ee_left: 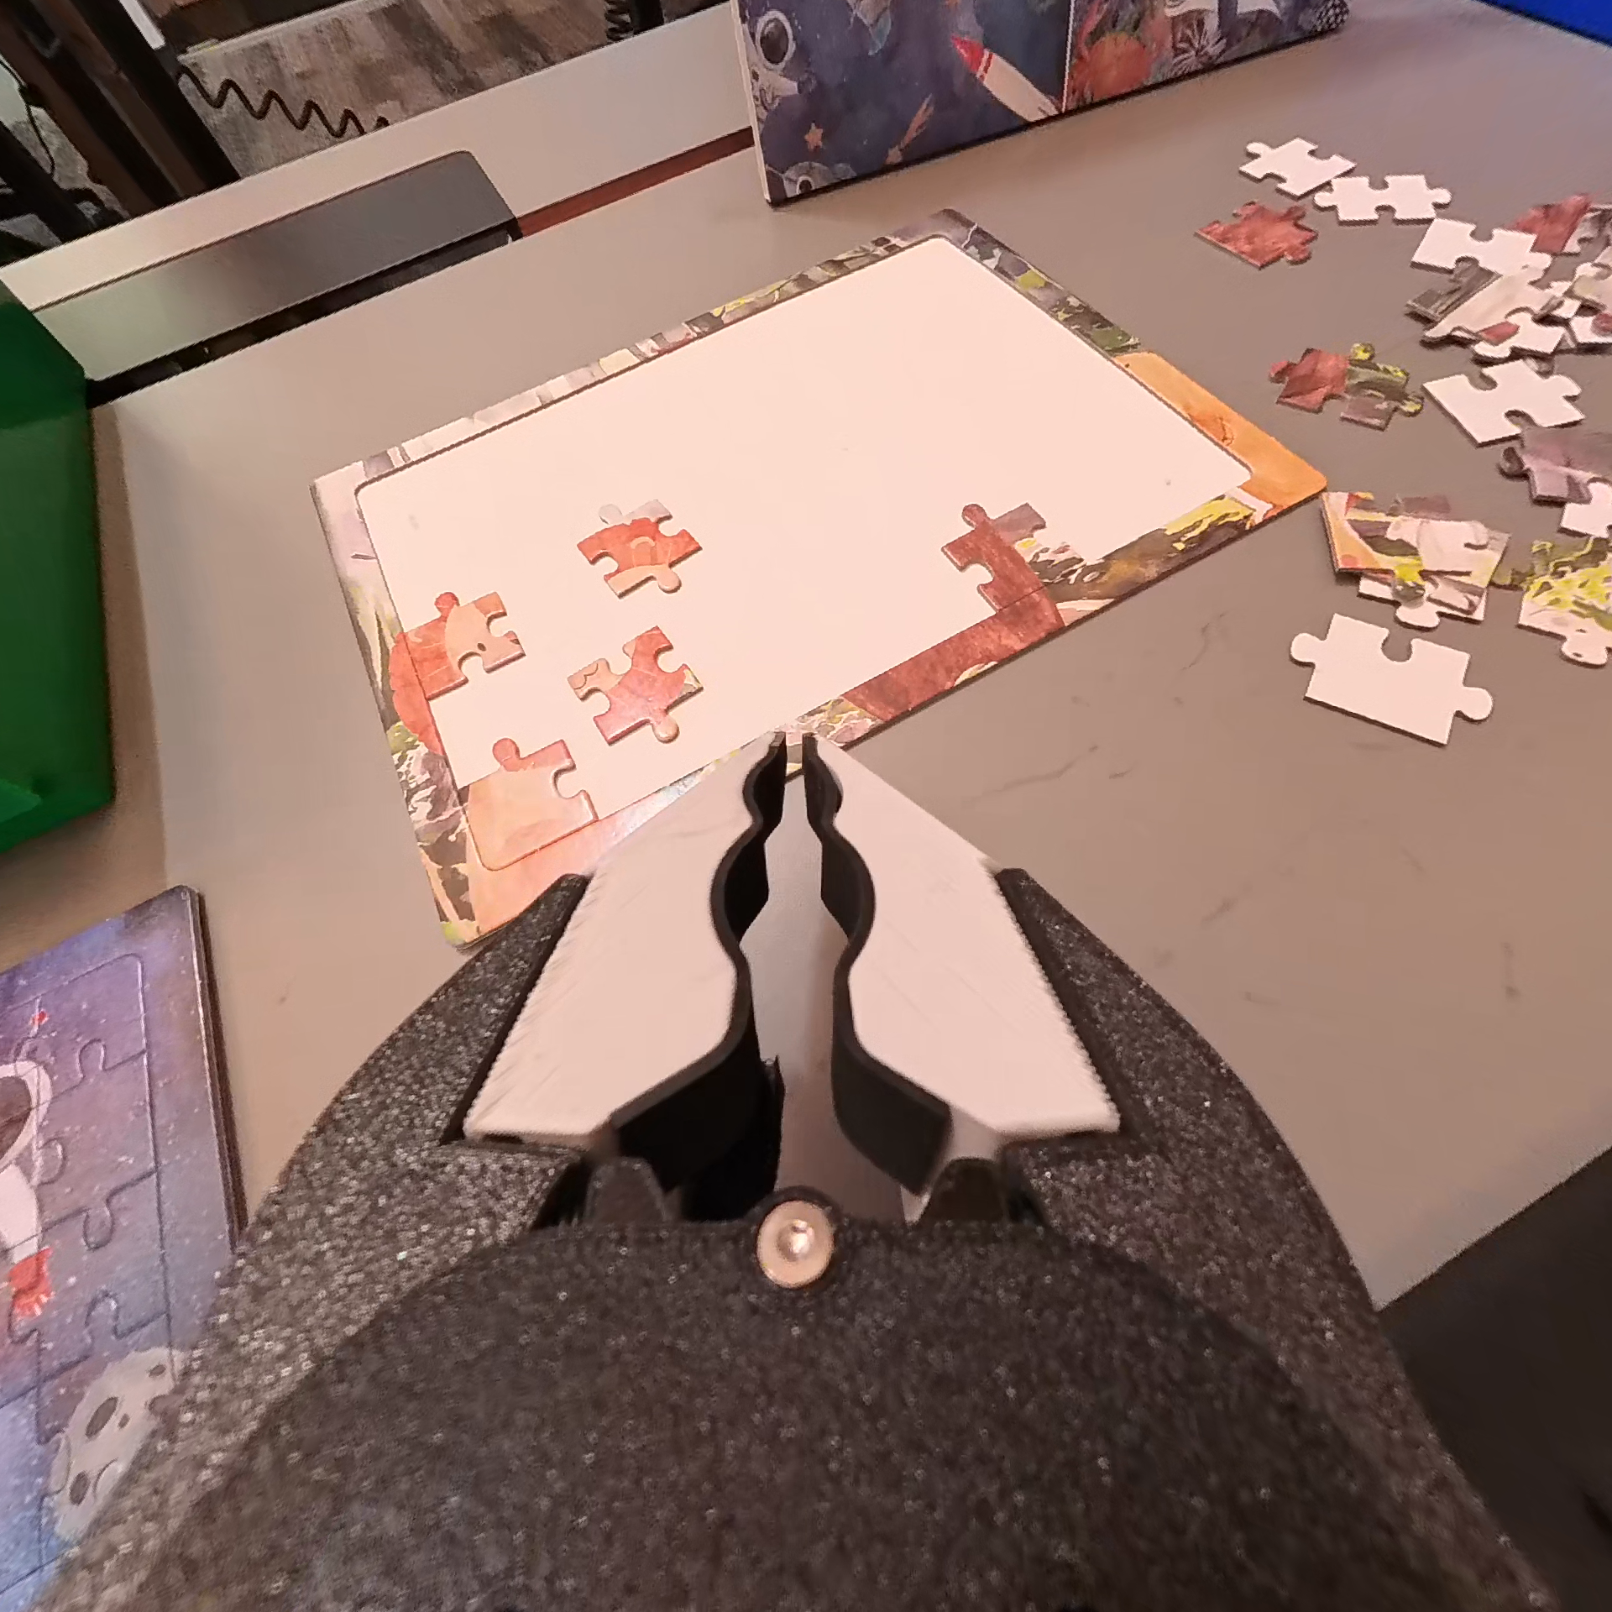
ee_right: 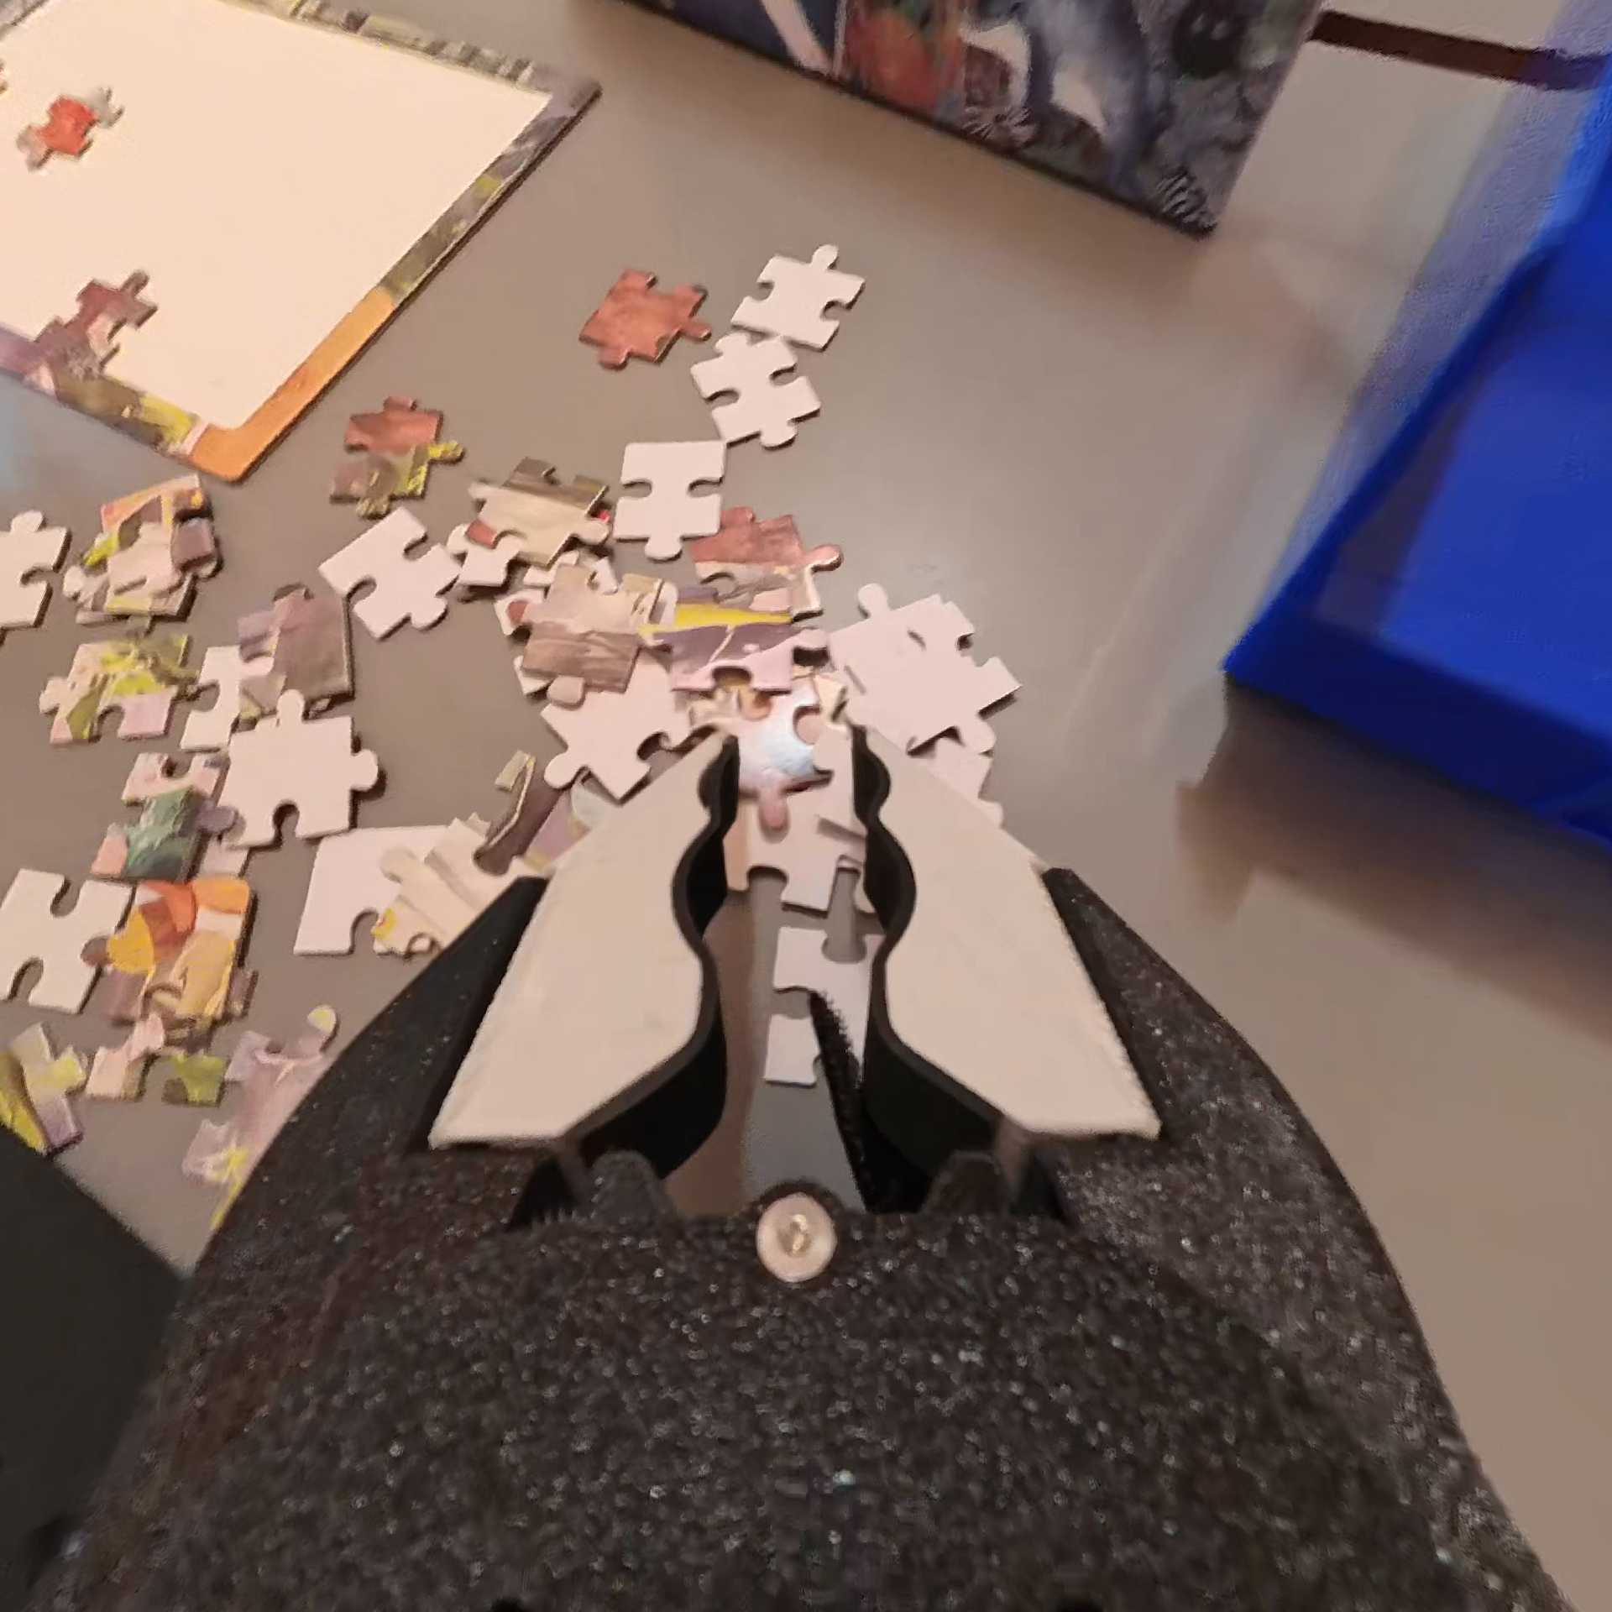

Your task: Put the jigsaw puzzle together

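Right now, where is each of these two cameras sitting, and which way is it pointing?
Left wrist view: rides on the left gripper, looking down along its nearly touching fingers at the puzzle tray with a few pieces placed.
Right wrist view: rides on the right gripper, whose fingers are parted, low over the loose pieces on the grey table.
Shared: tray, pile, table and the patterned puzzle box.

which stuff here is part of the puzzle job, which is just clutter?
Job:
puzzle tray
placed pieces
loose pieces
left gripper, shut, empty
right gripper, open over the pile

Clutter:
finished space puzzle
printed box
green bin
blue bin
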`<action>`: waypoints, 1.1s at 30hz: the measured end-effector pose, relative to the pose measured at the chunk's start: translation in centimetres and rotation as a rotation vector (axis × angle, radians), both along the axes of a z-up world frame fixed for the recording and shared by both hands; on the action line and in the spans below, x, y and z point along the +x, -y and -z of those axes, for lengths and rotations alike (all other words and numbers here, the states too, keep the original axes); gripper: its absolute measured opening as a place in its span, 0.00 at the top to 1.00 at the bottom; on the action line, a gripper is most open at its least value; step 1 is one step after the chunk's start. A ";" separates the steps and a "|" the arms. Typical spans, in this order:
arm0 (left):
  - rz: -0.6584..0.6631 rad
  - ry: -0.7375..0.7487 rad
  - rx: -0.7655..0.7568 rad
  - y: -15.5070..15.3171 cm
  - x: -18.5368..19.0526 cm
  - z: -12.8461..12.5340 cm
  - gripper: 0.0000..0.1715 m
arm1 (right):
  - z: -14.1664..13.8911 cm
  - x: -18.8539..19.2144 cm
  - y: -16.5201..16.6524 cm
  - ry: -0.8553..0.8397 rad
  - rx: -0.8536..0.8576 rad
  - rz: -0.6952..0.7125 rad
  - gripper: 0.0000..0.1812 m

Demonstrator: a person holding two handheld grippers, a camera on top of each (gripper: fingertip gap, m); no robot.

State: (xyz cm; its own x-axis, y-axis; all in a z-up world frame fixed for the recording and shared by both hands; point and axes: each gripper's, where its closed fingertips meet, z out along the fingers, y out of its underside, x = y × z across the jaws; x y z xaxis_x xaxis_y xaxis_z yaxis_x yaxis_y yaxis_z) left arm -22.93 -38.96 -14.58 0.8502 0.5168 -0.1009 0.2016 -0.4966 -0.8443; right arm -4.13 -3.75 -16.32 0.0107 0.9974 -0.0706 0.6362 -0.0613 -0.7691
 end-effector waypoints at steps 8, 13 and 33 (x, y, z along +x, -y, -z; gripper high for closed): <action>0.002 0.015 0.017 0.0 0.0 -0.1 0.98 | 1.1 0.2 3.9 0.056 -0.024 -0.190 0.87; 0.001 0.007 0.023 0.0 0.0 -0.3 0.98 | 0.0 0.8 3.2 0.058 0.027 -0.173 0.85; 0.005 -0.023 0.026 0.0 0.1 -0.6 0.98 | -3.4 -0.1 2.5 -0.155 -0.340 -0.059 0.99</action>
State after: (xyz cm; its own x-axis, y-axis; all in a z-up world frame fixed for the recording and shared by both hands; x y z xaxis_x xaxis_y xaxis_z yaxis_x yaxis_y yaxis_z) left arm -22.80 -38.99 -13.94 0.8502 0.5154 -0.1072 0.1797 -0.4756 -0.8611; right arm -4.22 -6.26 -12.87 -0.0832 0.9152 -0.3944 0.5238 -0.2965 -0.7986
